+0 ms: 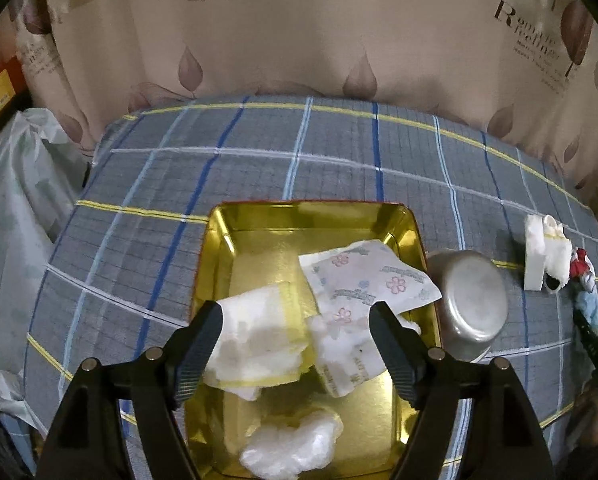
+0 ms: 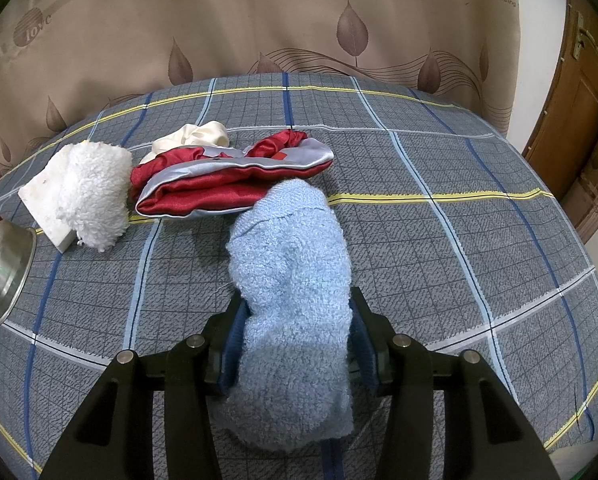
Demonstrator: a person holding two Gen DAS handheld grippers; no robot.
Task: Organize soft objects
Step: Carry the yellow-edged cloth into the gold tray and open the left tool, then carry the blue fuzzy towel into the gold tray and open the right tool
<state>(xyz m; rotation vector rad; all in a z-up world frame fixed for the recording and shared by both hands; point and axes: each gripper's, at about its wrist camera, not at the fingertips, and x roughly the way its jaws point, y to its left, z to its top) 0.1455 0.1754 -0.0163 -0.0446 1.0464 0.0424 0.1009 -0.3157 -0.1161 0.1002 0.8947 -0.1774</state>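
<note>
Hovering wide open and empty over the gold tray of soft wrappers, the left gripper has a steel bowl alongside, while the right gripper clamps the blue towel near red cloth

Plaid-covered bed; on it gold tray, steel bowl, red-grey satin pouch, white block

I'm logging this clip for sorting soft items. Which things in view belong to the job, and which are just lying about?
Part of the job:
- blue fluffy sock, held in the right hand-held gripper
- red and grey satin cloth
- white fleecy cloth
- cream scrunchie
- gold tray with soft items inside

Just lying about:
- steel bowl
- white block
</note>
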